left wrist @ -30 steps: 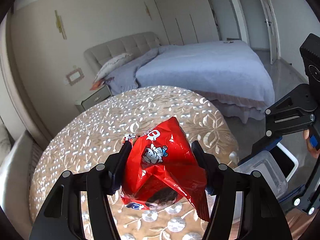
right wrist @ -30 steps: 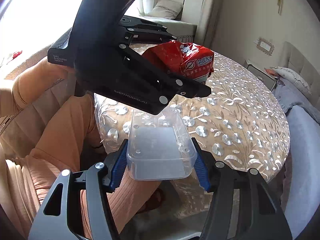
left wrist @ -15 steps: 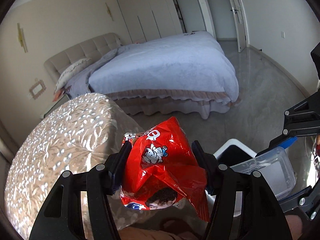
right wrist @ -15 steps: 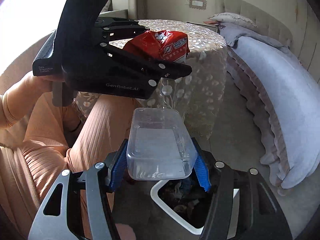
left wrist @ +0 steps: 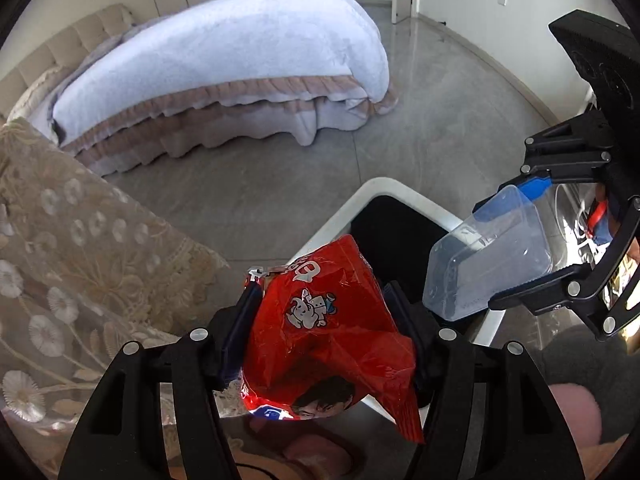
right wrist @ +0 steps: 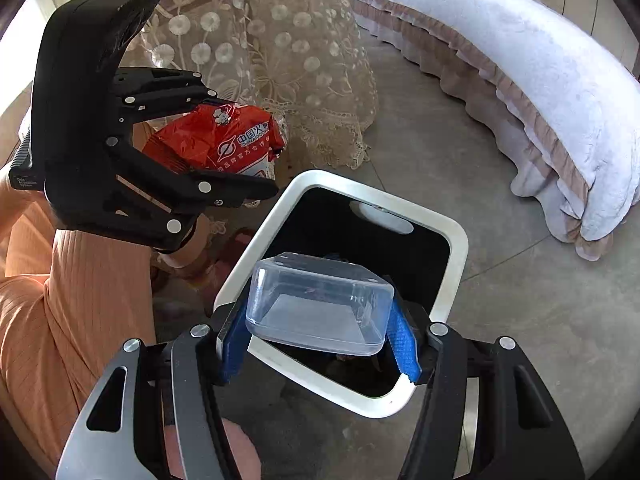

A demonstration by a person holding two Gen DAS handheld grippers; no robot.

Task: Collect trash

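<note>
A crumpled red snack bag [left wrist: 328, 332] sits between the fingers of my left gripper [left wrist: 320, 300], whose jaws are opening; the bag still touches both pads. It hangs over the near left corner of a white-rimmed bin [left wrist: 400, 192] with a black inside. My right gripper [right wrist: 320, 316] is shut on a clear plastic container [right wrist: 320, 300], held tilted above the bin [right wrist: 456, 264]. From the right wrist, the left gripper [right wrist: 244, 144] and the red bag [right wrist: 216, 140] appear up left of the bin. In the left wrist view the right gripper [left wrist: 504, 248] and the container [left wrist: 492, 264] are at right.
A round table under a lace cloth [left wrist: 80, 260] [right wrist: 280, 40] stands close beside the bin. A bed with a white cover [left wrist: 224, 60] [right wrist: 520, 60] lies beyond on the grey floor. A person's leg in ribbed orange cloth [right wrist: 80, 300] is at the left.
Both grippers came down from above the table and tilted toward the floor, so the bin now lies under them. The left fingers stand a little wider around the red bag.
</note>
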